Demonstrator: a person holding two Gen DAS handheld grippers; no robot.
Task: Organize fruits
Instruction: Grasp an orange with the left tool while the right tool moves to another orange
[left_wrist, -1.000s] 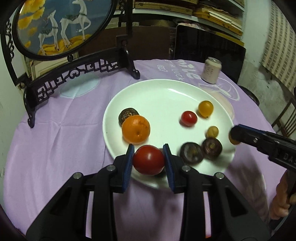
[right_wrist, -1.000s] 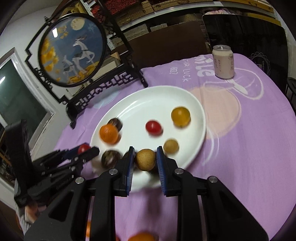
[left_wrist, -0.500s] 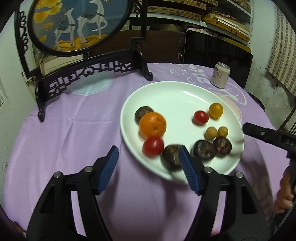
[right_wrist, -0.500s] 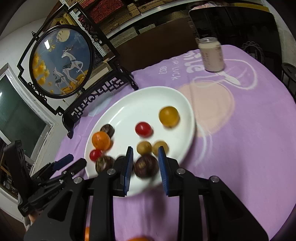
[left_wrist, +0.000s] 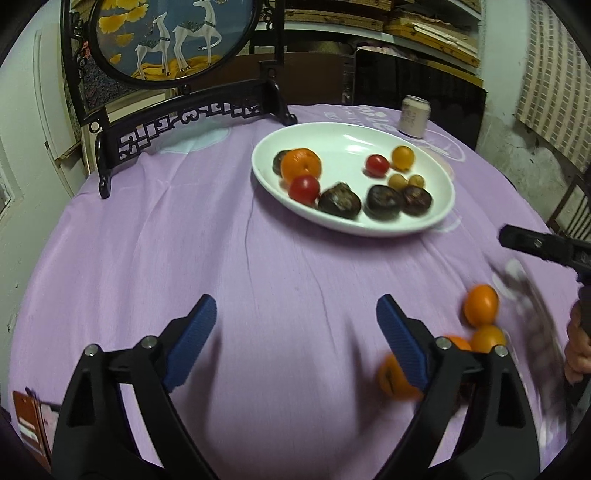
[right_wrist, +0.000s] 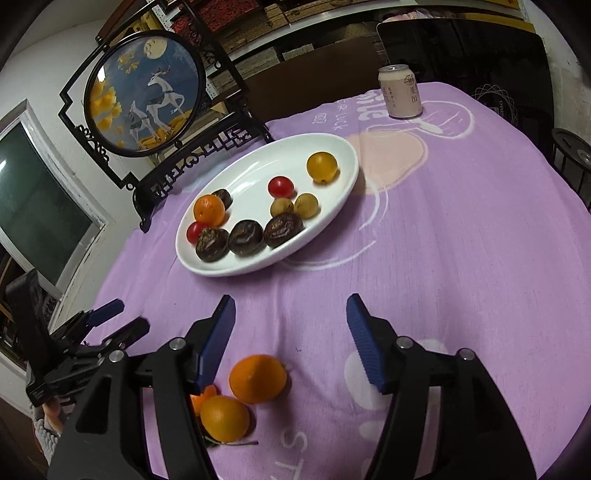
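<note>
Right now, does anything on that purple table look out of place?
Yes. Most fruit sits on the white plate, but a few oranges lie loose on the purple cloth near the table's front edge. Both tools, left and right, are open and empty.

White print on purple tablecloth (right_wrist: 461, 229): "FOR LUCK" upside down far of the plate, "ST" at near edge, rest cut off. Can (right_wrist: 400, 91), far right: two dark characters, too small to read. Nothing else legible.
</note>
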